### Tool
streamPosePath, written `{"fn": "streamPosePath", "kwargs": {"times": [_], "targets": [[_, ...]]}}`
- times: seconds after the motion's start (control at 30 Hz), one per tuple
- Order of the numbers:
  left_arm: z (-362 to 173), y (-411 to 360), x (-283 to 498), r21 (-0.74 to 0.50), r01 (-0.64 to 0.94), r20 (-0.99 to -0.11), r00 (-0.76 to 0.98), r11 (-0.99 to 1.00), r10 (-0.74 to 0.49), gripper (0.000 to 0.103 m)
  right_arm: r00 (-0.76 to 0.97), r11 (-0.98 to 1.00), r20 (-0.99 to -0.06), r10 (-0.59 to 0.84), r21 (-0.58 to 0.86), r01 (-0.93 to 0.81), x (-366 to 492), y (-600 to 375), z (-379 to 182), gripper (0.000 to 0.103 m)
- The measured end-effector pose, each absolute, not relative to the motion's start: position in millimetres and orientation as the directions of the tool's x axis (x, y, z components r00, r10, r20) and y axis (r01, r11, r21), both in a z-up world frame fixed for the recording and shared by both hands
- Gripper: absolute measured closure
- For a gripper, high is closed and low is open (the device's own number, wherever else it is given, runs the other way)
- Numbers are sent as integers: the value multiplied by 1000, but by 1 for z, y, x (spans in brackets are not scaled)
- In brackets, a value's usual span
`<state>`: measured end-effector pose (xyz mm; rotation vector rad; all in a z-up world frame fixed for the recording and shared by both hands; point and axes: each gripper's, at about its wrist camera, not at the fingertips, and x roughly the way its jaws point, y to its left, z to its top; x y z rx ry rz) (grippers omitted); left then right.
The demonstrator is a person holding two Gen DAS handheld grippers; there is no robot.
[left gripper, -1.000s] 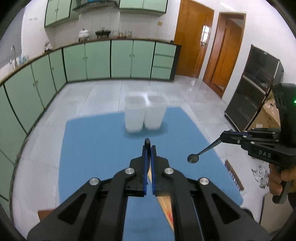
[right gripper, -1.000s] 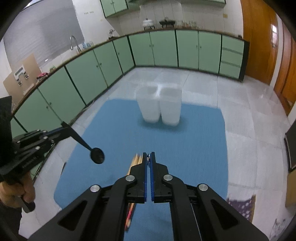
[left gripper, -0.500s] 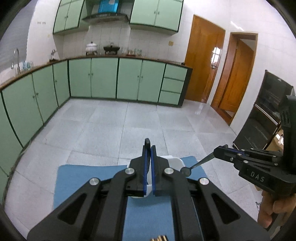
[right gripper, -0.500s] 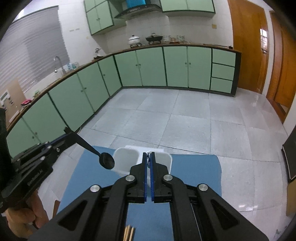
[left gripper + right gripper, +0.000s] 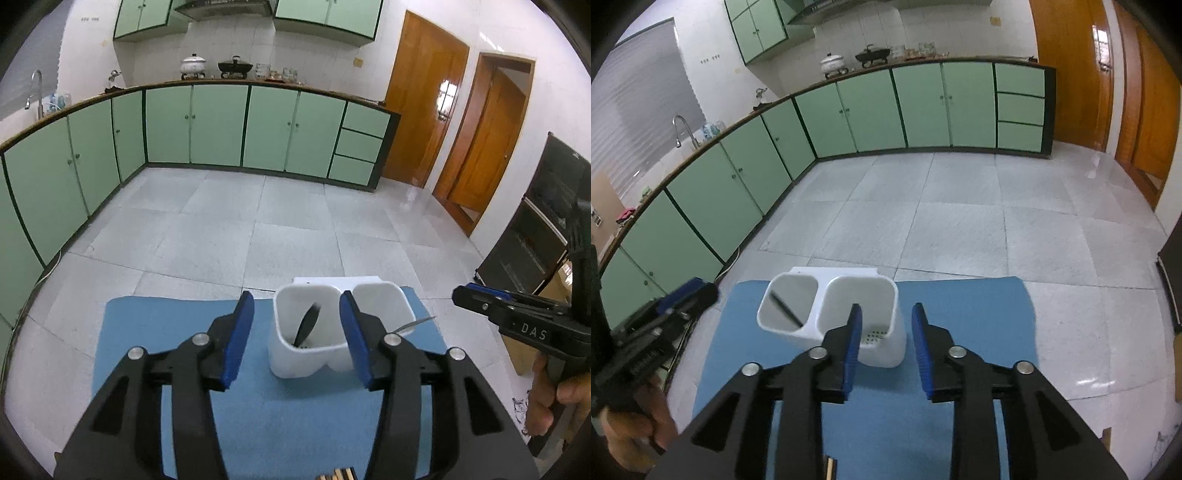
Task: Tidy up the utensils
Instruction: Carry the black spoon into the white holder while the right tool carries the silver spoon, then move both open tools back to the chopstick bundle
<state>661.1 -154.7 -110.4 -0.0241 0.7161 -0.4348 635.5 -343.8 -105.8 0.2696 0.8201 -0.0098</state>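
A white two-compartment caddy [image 5: 295,363] [image 5: 886,354] stands on the blue mat [image 5: 166,332] [image 5: 960,314]. A black spoon [image 5: 308,321] [image 5: 785,308] leans inside its left compartment. A thin silver handle [image 5: 415,324] pokes over the rim of the right compartment. My left gripper [image 5: 297,332] [image 5: 701,291] hovers just before the caddy, its jaws opening with nothing pressed between them. My right gripper [image 5: 886,343] [image 5: 460,295] is above the right compartment, jaws also opening and empty.
Wooden chopstick ends [image 5: 336,474] [image 5: 831,465] lie on the mat near its front edge. A hand [image 5: 554,398] holds the right gripper's handle. Green cabinets [image 5: 207,125] line the far walls, and a dark shelf unit [image 5: 535,236] stands at the right.
Both grippers carried spoons forward to the caddy and went from shut to open. The black spoon now rests in the left compartment, the silver one at the right compartment.
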Motion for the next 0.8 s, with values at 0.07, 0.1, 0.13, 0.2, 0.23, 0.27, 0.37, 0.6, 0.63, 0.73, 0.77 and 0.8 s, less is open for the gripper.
{"fn": "streamPosePath", "kwargs": {"times": [0.07, 0.1, 0.13, 0.2, 0.23, 0.27, 0.37, 0.6, 0.63, 0.73, 0.77, 0.8], "targets": [[-101, -143, 651, -171, 373, -617, 681, 912, -394, 42, 700, 967, -709, 89, 229, 110, 617, -345, -97, 70], [-95, -133, 639, -166, 368, -607, 693, 915, -389, 38, 710, 970, -700, 78, 218, 107, 604, -345, -93, 68], [-91, -127, 631, -163, 364, -601, 700, 917, -385, 34, 721, 972, -689, 73, 211, 102, 587, -345, -90, 64], [-87, -106, 605, -168, 359, -586, 713, 918, -386, 28, 737, 975, -672, 68, 201, 94, 553, -342, -90, 61], [-89, -94, 587, -168, 357, -584, 715, 919, -385, 24, 745, 977, -664, 57, 190, 94, 530, -340, -94, 59], [-92, -87, 575, -165, 356, -583, 717, 920, -382, 22, 749, 979, -660, 55, 184, 90, 510, -334, -100, 58], [-110, -58, 524, -121, 353, -584, 730, 928, -354, 19, 746, 983, -664, 52, 166, 79, 453, -319, -126, 57], [-180, 6, 409, -97, 291, -615, 734, 952, -287, 17, 707, 997, -706, 47, 77, 11, 323, -238, -220, 57], [-188, 12, 397, -99, 279, -620, 734, 955, -279, 17, 698, 998, -715, 46, 59, -4, 310, -225, -233, 57], [-211, 29, 369, -138, 252, -643, 713, 958, -280, 17, 683, 999, -729, 47, 19, -48, 289, -192, -260, 57], [-217, 30, 362, -145, 247, -648, 708, 958, -281, 17, 673, 998, -737, 56, 16, -65, 291, -183, -265, 57], [-225, 28, 353, -147, 253, -658, 697, 956, -286, 17, 668, 997, -742, 62, 11, -80, 291, -174, -271, 57]]}}
